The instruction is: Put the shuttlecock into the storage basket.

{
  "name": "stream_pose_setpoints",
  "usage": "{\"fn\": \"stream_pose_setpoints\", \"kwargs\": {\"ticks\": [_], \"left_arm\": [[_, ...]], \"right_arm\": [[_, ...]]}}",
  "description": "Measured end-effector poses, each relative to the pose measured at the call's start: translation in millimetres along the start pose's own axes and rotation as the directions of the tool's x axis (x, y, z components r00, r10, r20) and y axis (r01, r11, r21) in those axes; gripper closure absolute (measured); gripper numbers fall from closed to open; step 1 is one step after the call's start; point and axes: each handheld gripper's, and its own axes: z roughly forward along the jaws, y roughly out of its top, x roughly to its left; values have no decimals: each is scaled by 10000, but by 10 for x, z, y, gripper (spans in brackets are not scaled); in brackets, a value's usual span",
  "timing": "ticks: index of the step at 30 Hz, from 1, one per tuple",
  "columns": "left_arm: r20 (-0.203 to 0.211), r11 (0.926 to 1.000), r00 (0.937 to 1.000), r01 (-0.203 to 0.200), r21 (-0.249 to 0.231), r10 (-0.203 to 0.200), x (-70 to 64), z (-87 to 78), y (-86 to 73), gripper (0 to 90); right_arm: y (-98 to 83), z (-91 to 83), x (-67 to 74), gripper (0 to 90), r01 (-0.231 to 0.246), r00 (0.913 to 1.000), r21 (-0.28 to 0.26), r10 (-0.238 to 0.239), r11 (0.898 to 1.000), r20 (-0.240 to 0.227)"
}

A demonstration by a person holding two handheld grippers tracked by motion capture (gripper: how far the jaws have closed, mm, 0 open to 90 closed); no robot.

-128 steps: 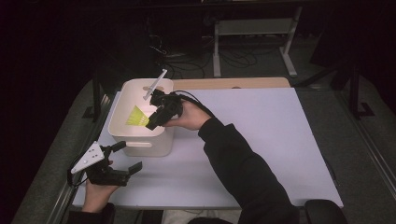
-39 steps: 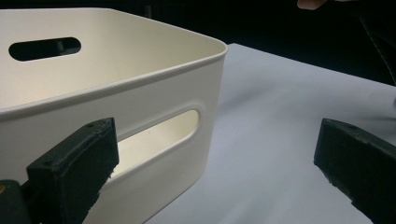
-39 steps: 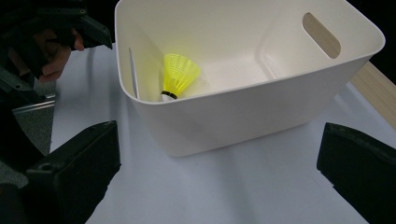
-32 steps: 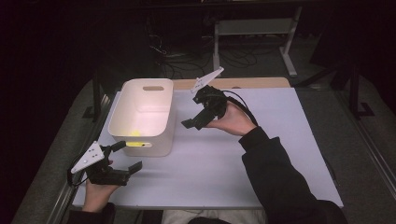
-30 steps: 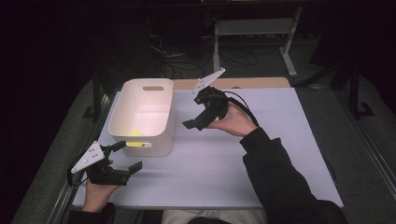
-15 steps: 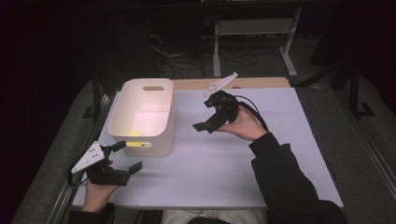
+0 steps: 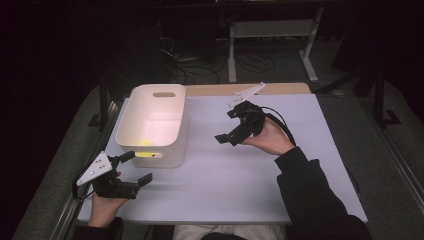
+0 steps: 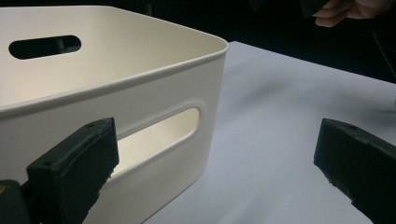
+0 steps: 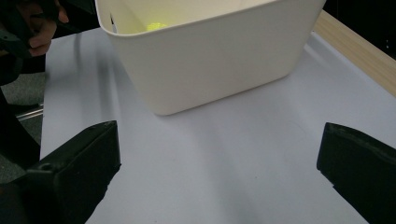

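Right hand-held gripper (image 7: 235,131) now clear of the bin (image 7: 152,125), jaws apart, empty; left hand-held gripper (image 7: 131,169) likewise; yellow object (image 7: 144,143) indistinct.

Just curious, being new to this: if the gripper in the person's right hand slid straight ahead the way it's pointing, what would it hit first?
Probably the white bin: the right gripper, jaws open, faces its side wall across bare table.

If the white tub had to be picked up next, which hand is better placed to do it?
Probably the left. The left gripper sits open right by the white tub, its fingers facing the handle slot. The right gripper, also open, hovers farther off over the table.
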Motion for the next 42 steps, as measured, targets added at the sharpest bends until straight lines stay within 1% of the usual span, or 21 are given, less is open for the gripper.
{"fn": "stream_pose_setpoints", "kwargs": {"ticks": [5,9,11,14,19,32,38,42], "left_arm": [[-13,10000,10000,-3,6,3,1,-1,-1,0],[-32,10000,10000,10,13,-10,0,0,-1,0],[-40,10000,10000,17,12,-17,0,0,-1,0],[-40,10000,10000,22,14,-22,0,1,-2,0],[-38,10000,10000,25,18,-25,0,1,-2,0],[-60,10000,10000,17,26,-17,0,-5,-2,0],[-58,10000,10000,17,26,-17,0,-6,-2,0],[-61,10000,10000,16,28,-16,0,-6,-1,0]], "right_arm": [[-112,-53,-22,0,-162,9998,-12,163,9999,81],[-202,-96,-62,0,-258,9995,41,257,9997,166],[-250,-124,-88,0,-379,9991,-28,379,9993,187],[-302,-166,-107,0,-519,9983,-96,522,9986,246],[-354,-201,-122,0,-615,9976,-153,619,9980,318],[-484,-229,-101,0,-736,9966,-88,739,9972,360],[-558,-265,-85,0,-789,9961,-168,795,9967,383],[-630,-280,-100,0,-924,9950,-214,932,9955,364]]}}
